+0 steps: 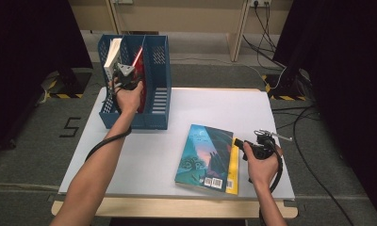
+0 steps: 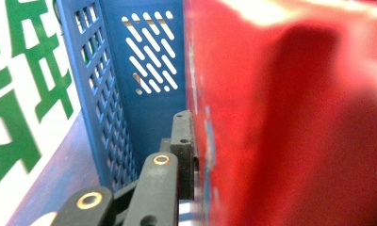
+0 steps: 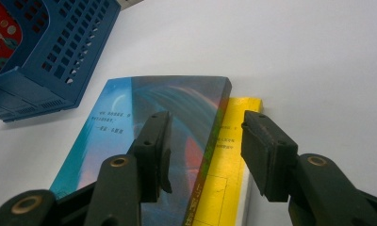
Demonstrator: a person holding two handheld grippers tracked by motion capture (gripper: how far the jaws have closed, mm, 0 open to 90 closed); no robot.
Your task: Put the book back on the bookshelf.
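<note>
Red book (image 2: pixel 290 117) stands upright in the blue file rack (image 1: pixel 156 80) at the desk's far-left corner, clamped by the left gripper (image 1: pixel 125 75); the left gripper view shows one jaw flat against its cover. Right gripper (image 3: pixel 205 150) gapes over the teal book (image 3: pixel 144 132).

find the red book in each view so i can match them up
High view: the red book stands in the middle slot of the blue file rack, top left, by the left gripper.
Left gripper view: its red cover spans the right half.
Right gripper view: a red patch inside the rack, top left corner.
Shared landmark: the blue file rack.
</note>
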